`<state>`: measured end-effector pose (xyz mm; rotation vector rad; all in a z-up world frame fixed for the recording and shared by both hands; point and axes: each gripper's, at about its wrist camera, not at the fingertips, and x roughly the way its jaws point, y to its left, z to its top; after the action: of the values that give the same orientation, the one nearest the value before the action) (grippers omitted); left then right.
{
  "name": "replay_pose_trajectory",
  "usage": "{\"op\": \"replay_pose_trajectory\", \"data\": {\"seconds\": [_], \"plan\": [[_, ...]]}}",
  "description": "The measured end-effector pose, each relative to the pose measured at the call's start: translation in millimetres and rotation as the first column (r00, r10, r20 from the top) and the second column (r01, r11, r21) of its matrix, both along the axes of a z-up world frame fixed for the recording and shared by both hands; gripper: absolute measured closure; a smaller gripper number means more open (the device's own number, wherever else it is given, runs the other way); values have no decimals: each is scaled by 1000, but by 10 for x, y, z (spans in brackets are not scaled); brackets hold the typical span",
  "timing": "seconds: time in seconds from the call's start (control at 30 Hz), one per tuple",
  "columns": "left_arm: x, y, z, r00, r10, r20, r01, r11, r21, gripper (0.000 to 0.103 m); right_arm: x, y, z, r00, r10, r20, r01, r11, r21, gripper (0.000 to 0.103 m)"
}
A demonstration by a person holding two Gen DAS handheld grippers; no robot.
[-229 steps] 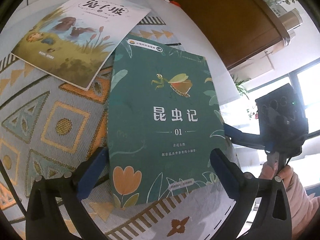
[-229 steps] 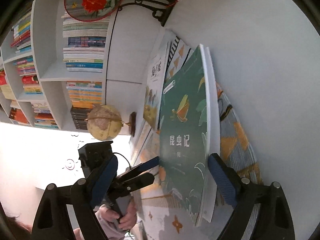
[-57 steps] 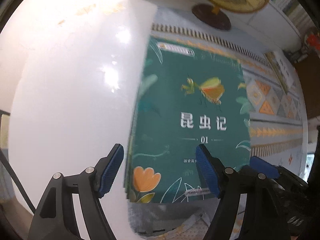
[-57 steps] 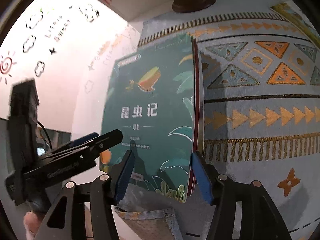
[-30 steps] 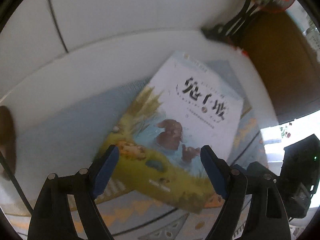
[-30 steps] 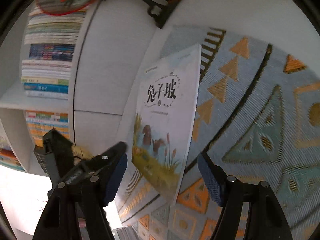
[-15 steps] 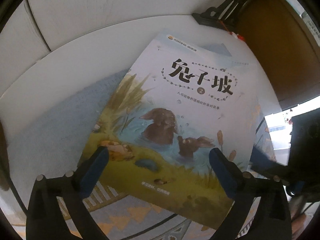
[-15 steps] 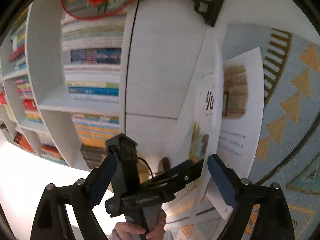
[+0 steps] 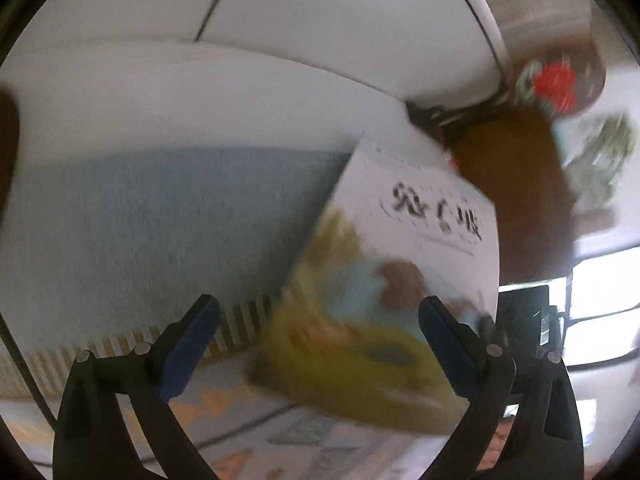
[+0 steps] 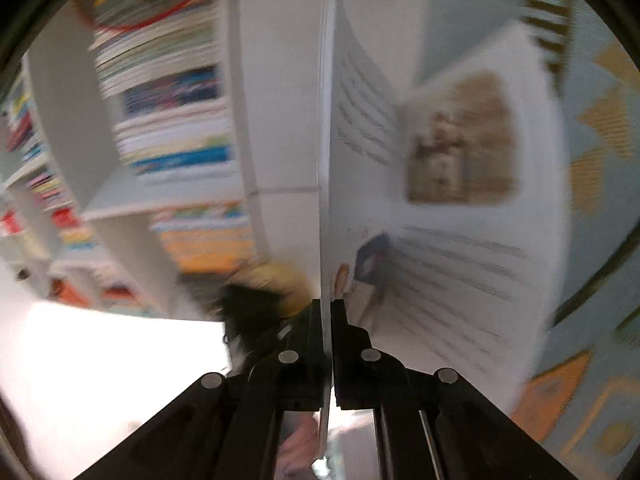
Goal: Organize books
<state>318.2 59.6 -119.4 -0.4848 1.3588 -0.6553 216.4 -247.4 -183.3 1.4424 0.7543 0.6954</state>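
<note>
The rabbit picture book (image 9: 384, 288), white on top with a yellow-green pond scene, is lifted off the patterned mat (image 9: 168, 216) and tilted. My left gripper (image 9: 320, 332) is open, its blue pads on either side of the book's lower part without touching it. My right gripper (image 10: 329, 312) is shut on the book's cover edge (image 10: 326, 160). In the right wrist view the book hangs open, showing inner pages (image 10: 460, 200) with text and a picture. Both views are blurred by motion.
A white bookshelf (image 10: 168, 128) full of books stands behind. A round fan ornament with red flowers (image 9: 560, 84) on a black stand sits at the back, beside a brown panel (image 9: 520, 200). The white table (image 9: 200, 100) extends beyond the mat.
My right gripper has closed on the book's cover edge and lifted it. The book has tilted up off the mat and fallen open. The left gripper has drawn back slightly, still open.
</note>
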Motion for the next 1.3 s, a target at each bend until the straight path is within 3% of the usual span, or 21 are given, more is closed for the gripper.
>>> {"op": "replay_pose_trajectory", "data": {"seconds": [0.07, 0.13, 0.2, 0.3, 0.57, 0.73, 0.87, 1.0, 1.1, 1.3], "plan": [[-82, 78, -42, 999, -3, -39, -1, 996, -93, 3, -44, 21, 154, 998, 45, 44, -47, 998, 48, 100], [-231, 197, -55, 997, 10, -79, -30, 968, -249, 4, -150, 9, 305, 993, 91, 76, -97, 993, 70, 99], [-391, 295, 12, 997, 22, -77, -45, 949, -312, 5, -247, 11, 390, 988, 126, 94, -134, 987, 87, 99], [-636, 426, 225, 999, 27, -30, -35, 951, -308, 5, -392, 93, 561, 977, 191, 98, -197, 979, 52, 99], [-1243, 1202, 891, 989, 94, 116, -77, 986, -150, 5, -768, 949, 1025, 914, 377, 146, -370, 926, -77, 98], [-1674, 1853, 1170, 972, 151, 177, -136, 986, -96, 5, -1051, 1803, 1222, 850, 495, 182, -487, 869, -91, 97], [-2075, 2498, 1336, 936, 280, 213, -275, 960, -52, 5, -1205, 2452, 1261, 804, 567, 181, -554, 824, -119, 97], [-2339, 2926, 1422, 907, 347, 238, -375, 923, 86, 5, -1338, 3053, 1049, 755, 645, 123, -630, 764, -142, 97], [-2482, 3123, 1393, 903, 364, 227, -396, 911, 115, 5, -1429, 3449, 796, 699, 713, 47, -693, 692, -203, 97], [-2669, 3274, 1355, 900, 365, 240, -403, 906, 131, 5, -1430, 3691, 343, 680, 724, -117, -719, 626, -303, 98]]}}
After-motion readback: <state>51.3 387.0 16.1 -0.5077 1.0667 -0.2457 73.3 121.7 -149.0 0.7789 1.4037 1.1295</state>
